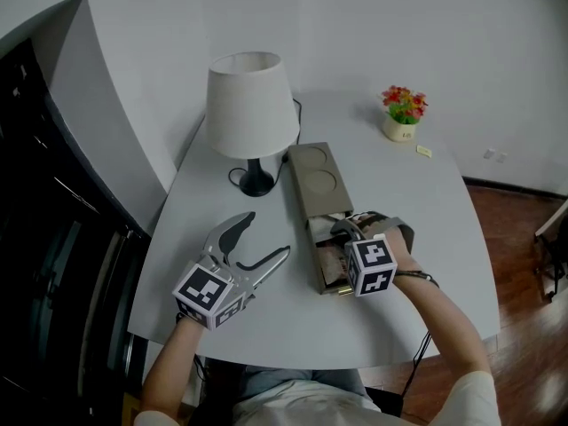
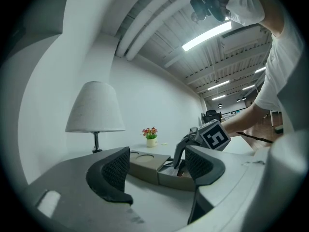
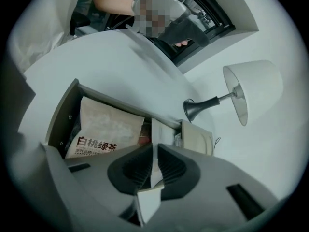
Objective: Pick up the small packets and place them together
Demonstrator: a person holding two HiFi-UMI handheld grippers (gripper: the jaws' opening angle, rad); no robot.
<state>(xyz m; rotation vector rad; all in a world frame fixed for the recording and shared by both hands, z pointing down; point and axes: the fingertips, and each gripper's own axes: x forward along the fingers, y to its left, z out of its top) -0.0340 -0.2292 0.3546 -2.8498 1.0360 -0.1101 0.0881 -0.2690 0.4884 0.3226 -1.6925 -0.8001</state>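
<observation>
Pinched only by its edge in the right tool (image 3: 154, 170), low in the frame at the open grey-brown drawer (image 3: 62, 117), the thin pale paper packet (image 3: 148, 202) could have been dragged loose against the drawer wall; the left tool (image 2: 157, 170) was held spread, empty.

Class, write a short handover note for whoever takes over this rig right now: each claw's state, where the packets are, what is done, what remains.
Right claw: shut on a thin white packet, over the open drawer.
Left claw: open, empty, low over the table, left of the drawer.
Packets: a large printed beige packet lies in the drawer; any others there are hard to make out.
Done: one packet gripped; none seen set out together.
Left: probably lift it out, set it on the table, then bring the rest beside it.
</observation>
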